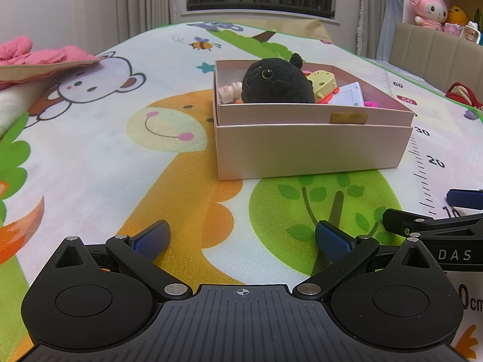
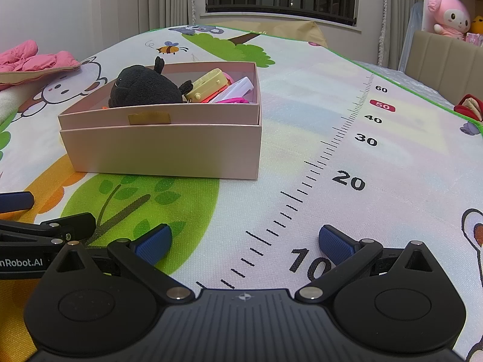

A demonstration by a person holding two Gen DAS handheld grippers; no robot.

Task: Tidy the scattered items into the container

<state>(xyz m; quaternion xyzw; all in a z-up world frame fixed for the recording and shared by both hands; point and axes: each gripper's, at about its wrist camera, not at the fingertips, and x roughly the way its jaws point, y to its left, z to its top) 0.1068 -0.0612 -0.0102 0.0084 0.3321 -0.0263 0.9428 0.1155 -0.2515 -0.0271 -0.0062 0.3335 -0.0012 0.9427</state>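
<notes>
Both grippers sit low over the play mat (image 1: pixel 90 157), side by side, well short of the box. Left gripper (image 1: pixel 241 236): fingers spread wide, nothing between them. Right gripper (image 2: pixel 244 241): same, fingers apart and empty.

Pink cardboard box (image 1: pixel 311 147) stands on the mat ahead of both, apparently nested in its own lid. Inside: black plush toy (image 1: pixel 276 83) against the left wall, yellow cheese-shaped toy (image 1: pixel 323 81) beside it, a white card (image 1: pixel 347 96), small pink and orange pieces partly hidden. No loose items visible on the mat near the box; task judged nearly or fully done.

Handling, judged: plush is soft and light, squeezes easily, take it across the body. Cheese toy looks like rigid plastic, likely slippery; grip its flat sides. Card is thin, pinch an edge.

Legible: "DAS" on the right gripper's body, "nRobot.AI" on the left's; mat ruler 10–60, "50" in red.
</notes>
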